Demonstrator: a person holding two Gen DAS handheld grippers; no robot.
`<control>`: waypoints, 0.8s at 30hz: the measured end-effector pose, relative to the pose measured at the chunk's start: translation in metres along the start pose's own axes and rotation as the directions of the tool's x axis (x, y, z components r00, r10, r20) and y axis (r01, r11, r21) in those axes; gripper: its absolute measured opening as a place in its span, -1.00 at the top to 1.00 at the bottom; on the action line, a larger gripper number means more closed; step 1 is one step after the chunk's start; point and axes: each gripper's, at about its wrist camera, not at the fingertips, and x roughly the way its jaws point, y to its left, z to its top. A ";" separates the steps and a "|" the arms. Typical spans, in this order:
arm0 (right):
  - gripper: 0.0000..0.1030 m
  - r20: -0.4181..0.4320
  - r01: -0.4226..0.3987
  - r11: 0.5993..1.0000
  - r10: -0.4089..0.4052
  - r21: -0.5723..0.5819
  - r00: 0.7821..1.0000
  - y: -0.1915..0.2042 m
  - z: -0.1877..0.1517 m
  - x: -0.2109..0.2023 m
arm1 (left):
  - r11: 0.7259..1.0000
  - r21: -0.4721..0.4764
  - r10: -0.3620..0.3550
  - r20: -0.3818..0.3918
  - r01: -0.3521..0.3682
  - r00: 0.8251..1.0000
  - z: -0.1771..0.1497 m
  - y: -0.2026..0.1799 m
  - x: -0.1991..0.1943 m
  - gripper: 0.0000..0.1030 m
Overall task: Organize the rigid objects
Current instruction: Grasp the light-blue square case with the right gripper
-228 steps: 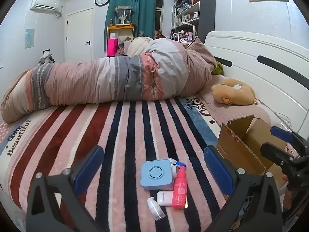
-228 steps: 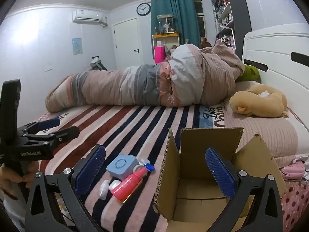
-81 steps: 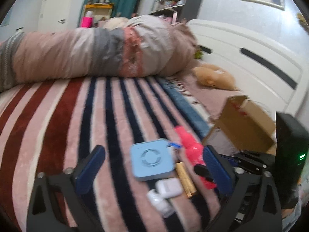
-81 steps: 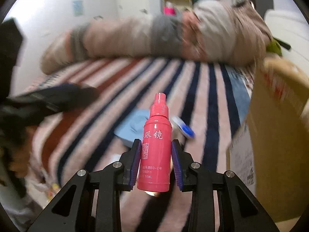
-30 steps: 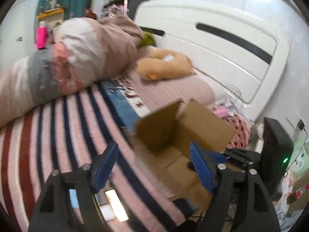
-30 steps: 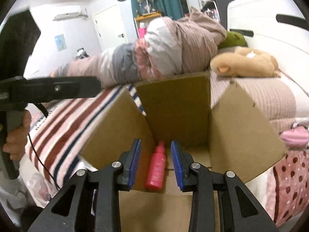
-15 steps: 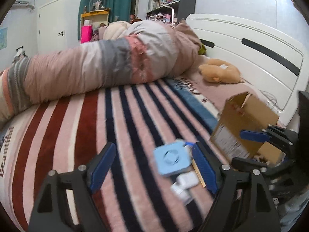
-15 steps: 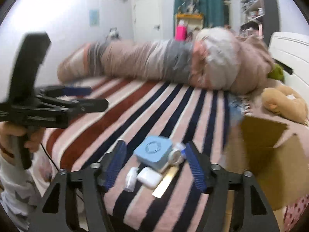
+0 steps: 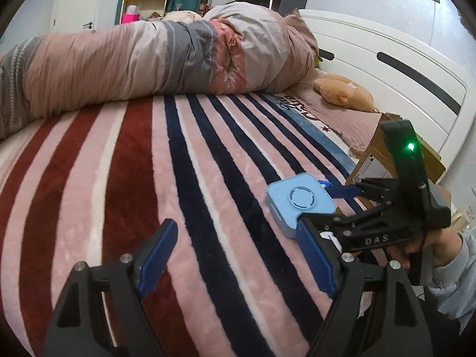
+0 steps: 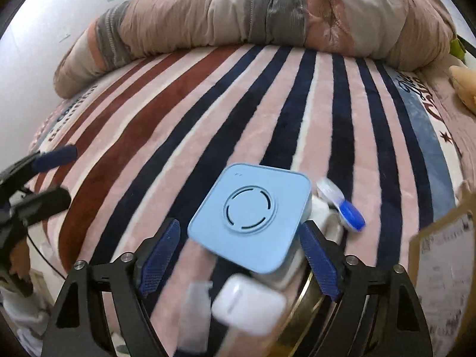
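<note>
Both pairs of jaws stand wide open and hold nothing. The right gripper (image 10: 238, 253) hangs low over the little heap on the striped bed (image 10: 208, 113), its jaws either side of the near end of the light blue square box (image 10: 250, 214). Just this side of the jaws lies a white earbud case (image 10: 247, 309), and a blue-tipped piece (image 10: 345, 205) sits beyond the right jaw, against the box. The left gripper (image 9: 238, 255) hovers apart, the box beyond its right jaw.

My worry is the crowding. The box sits skewed between the jaws, so closing may catch a corner and spin it out. The right jaw looks likely to snag the white case or the gold strip (image 10: 300, 312) beneath. The cardboard box (image 10: 443, 267) is off to the right.
</note>
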 end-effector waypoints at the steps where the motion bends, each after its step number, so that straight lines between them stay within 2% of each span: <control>1: -0.63 -0.001 0.001 1.000 -0.001 -0.012 1.000 0.001 0.005 0.005 | 1.000 -0.005 -0.007 0.001 0.007 1.000 0.000 0.002 0.003 -0.54; 4: -0.75 -0.031 0.000 0.999 -0.002 -0.052 1.000 0.008 0.016 0.022 | 0.999 -0.035 -0.023 0.007 0.023 1.000 0.000 0.010 0.007 -0.54; 8: -0.75 -0.085 -0.034 0.998 0.029 -0.053 0.996 0.017 0.024 0.049 | 0.998 -0.067 -0.015 -0.001 0.015 1.000 -0.002 0.021 0.011 -0.54; 10: -0.74 -0.088 -0.017 0.997 0.011 -0.072 0.996 0.021 0.026 0.057 | 0.997 -0.080 -0.015 -0.010 0.014 1.000 -0.003 0.026 0.013 -0.54; 11: -0.68 -0.084 -0.011 0.996 0.004 -0.087 0.996 0.023 0.027 0.060 | 0.996 -0.087 -0.021 -0.012 0.019 1.000 -0.004 0.027 0.014 -0.54; 12: -0.58 -0.077 0.001 0.996 -0.009 -0.092 0.997 0.023 0.026 0.060 | 0.995 -0.092 -0.032 -0.014 0.031 0.999 -0.004 0.029 0.014 -0.54; 18: -0.57 -0.012 -0.008 0.988 0.006 -0.154 1.000 0.030 0.018 0.044 | 0.987 -0.113 -0.114 -0.016 0.111 0.993 -0.002 0.026 0.020 -0.54; 24: -0.57 0.119 -0.083 0.962 0.117 -0.260 0.986 0.050 0.007 -0.011 | 0.949 -0.129 -0.290 -0.005 0.287 0.957 0.006 0.008 0.023 -0.54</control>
